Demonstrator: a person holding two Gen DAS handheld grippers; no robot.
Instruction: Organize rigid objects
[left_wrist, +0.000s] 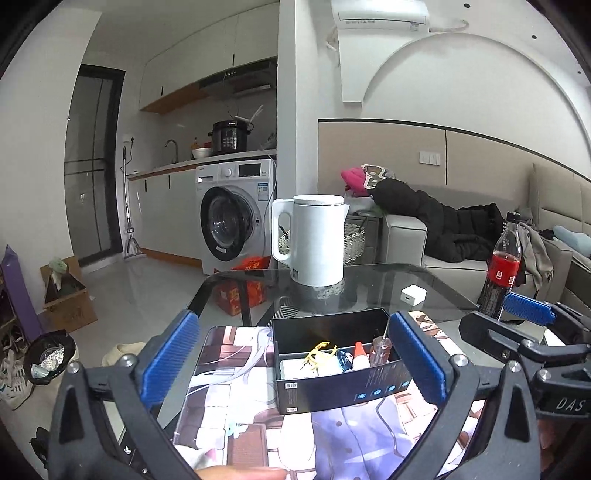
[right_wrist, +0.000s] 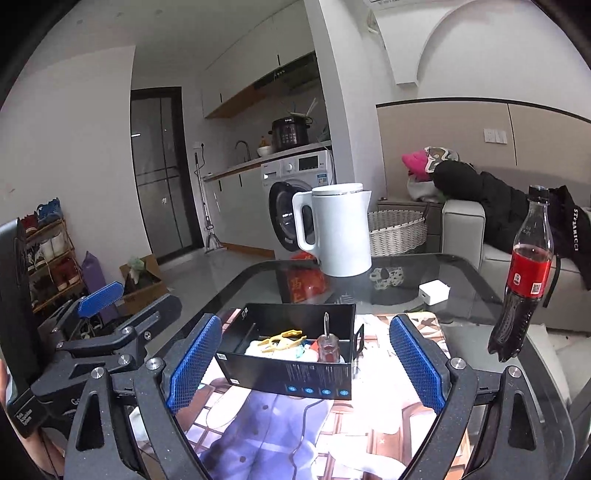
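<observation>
Both tongs (left_wrist: 295, 360) (right_wrist: 306, 363) wide open, empty, black box (right_wrist: 288, 373) holding screwdriver (right_wrist: 327, 341), yellow clip (right_wrist: 280, 339)

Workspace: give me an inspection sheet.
Surface: glass table, printed mat on it.
Job's things: black box on the mat, holding a screwdriver, yellow clip, glue bottle.
Clutter: white kettle, cola bottle, white charger.
Grippers: left tool open, right tool open, both empty.
Cables: nothing seen on the table.
Surroundings: washing machine, sofa, basket.
</observation>
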